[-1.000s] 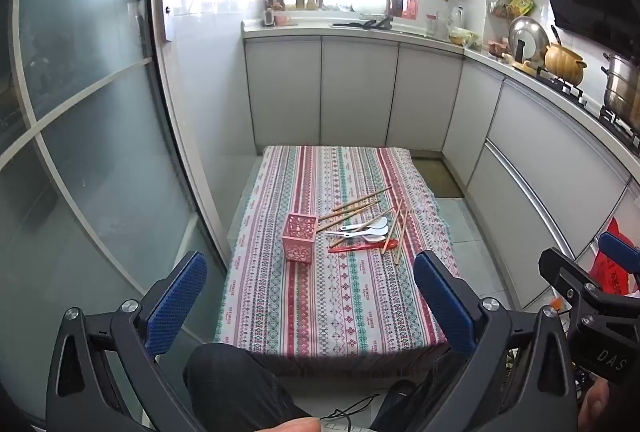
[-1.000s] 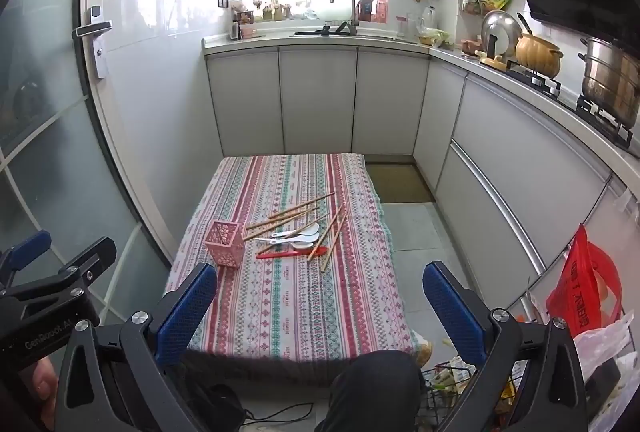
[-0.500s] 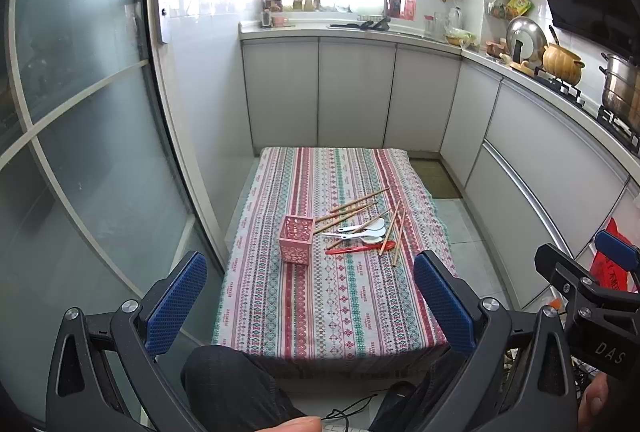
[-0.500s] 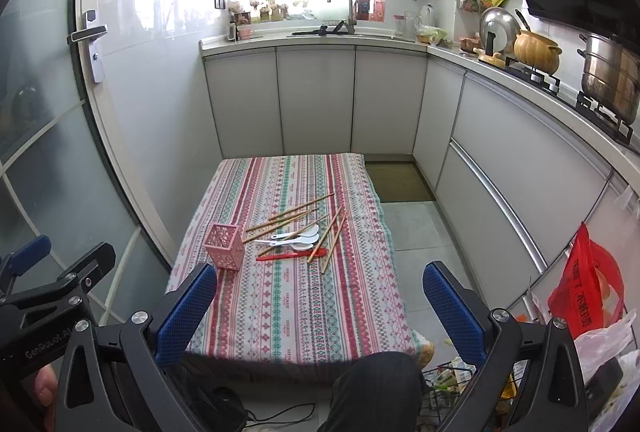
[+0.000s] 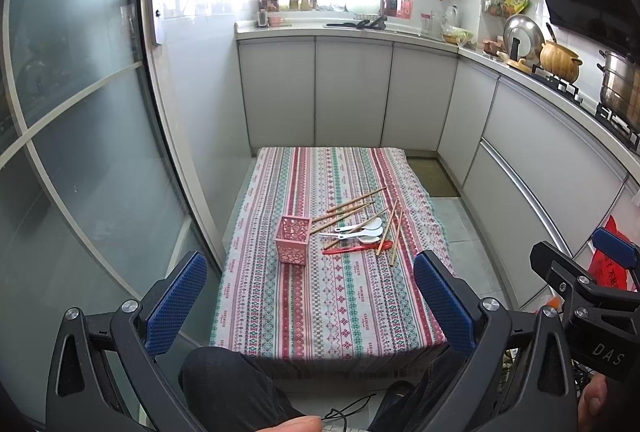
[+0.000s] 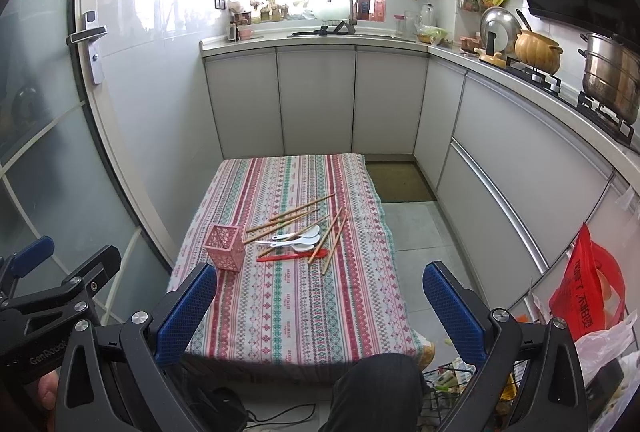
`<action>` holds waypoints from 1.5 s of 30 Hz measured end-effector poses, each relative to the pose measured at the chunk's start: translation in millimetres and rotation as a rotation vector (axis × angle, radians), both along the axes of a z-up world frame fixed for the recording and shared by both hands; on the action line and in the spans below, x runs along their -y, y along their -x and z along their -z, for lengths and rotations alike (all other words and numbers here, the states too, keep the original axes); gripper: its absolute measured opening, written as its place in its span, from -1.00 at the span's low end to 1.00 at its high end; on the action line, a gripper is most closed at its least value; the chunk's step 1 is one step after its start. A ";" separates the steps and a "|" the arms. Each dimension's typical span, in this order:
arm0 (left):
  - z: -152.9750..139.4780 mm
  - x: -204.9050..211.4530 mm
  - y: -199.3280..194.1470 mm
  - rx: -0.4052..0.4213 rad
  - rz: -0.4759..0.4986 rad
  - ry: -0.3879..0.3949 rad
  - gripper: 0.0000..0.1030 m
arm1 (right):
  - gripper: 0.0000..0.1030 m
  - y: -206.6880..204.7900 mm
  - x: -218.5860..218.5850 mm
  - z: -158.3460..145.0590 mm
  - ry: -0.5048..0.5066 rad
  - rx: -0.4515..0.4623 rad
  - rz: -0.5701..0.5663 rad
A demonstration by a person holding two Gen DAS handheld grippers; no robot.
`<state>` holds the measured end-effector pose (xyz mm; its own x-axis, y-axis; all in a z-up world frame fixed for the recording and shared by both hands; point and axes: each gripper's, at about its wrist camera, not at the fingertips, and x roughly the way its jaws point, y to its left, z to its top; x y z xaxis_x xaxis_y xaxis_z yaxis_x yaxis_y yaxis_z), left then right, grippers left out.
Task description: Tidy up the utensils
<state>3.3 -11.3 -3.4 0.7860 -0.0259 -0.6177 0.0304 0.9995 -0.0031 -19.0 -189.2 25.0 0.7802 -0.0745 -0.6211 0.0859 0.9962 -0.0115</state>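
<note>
On the desk [image 5: 360, 312] ahead of me, draped in a striped patterned cloth, the utensils lie in a loose pile at about the middle. A pink lattice holder [image 5: 293, 239] stands upright to the left of them, apart from the pile. Several wooden chopsticks [image 5: 349, 206] fan out at angles, some crossing each other. Among them lie white spoons [image 5: 362, 228], and just nearer to me a red utensil [image 5: 352, 250], flat on the cloth; I cannot tell what kind it is.

My left claw [image 5: 308, 296] hangs back from the near edge of the desk, its two blue-padded fingers wide apart and gripping nothing. My right claw [image 6: 320, 302] sits likewise short of the desk, fingers spread, empty. From the right wrist view the holder [image 6: 225, 247] appears just above the left blue pad, and the chopsticks [image 6: 298, 216] and spoons [image 6: 298, 240] lie well ahead, between the two pads.

My dark-trousered knees show at the bottom of both views. Grey kitchen cabinets [image 5: 352, 96] stand beyond the desk.
</note>
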 end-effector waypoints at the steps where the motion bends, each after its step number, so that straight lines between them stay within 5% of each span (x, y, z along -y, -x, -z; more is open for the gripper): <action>1: -0.1 0.5 0.0 0.002 -0.001 -0.001 1.00 | 1.00 -0.8 0.1 0.4 -0.001 -0.001 -0.002; 45: 0.3 3.0 -10.1 -0.011 0.012 0.023 1.00 | 1.00 -8.0 -1.1 0.0 -0.007 -0.002 -0.009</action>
